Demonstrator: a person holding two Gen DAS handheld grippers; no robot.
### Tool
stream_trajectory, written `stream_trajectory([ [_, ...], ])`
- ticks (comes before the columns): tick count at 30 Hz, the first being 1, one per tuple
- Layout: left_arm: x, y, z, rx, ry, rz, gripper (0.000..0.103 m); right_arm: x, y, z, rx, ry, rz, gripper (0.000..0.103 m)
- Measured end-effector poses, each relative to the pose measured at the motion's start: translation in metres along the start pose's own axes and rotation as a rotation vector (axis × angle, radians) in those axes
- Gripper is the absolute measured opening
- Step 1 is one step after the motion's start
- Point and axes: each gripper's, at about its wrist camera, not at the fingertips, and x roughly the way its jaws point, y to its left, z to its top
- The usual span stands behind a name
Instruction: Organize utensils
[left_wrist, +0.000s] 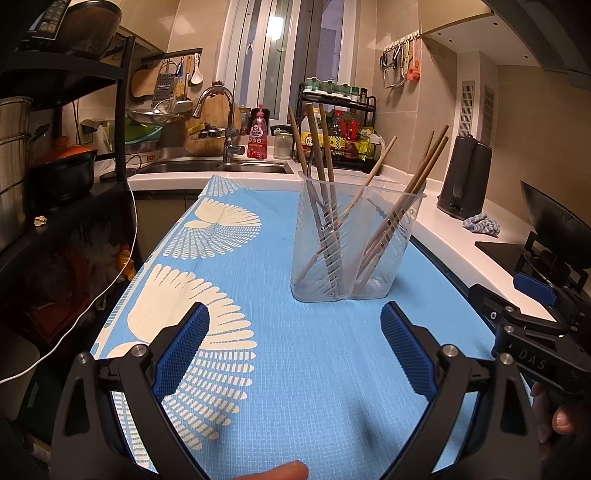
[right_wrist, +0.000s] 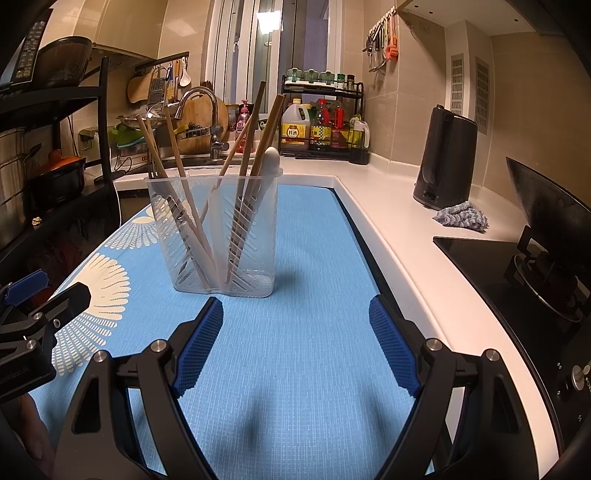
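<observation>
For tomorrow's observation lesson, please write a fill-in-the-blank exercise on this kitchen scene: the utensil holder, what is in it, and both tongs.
1. The wooden chopsticks stand inside a clear plastic ____.
2. The utensil holder rests on a mat whose main colour is ____.
3. Both the left tongs and the right tongs are ____, gripping nothing.
4. The white utensil in the holder is a single ____.

Missing words: holder; blue; open; spoon
</observation>
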Motion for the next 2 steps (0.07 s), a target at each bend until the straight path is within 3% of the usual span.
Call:
stream_trajectory([
  [2, -0.0001, 0.0007, -0.0006, 0.001, 0.001, 0.002, 0.091, -0.0001, -0.0001, -0.0001, 0.001, 0.000, 0.001, 0.080],
])
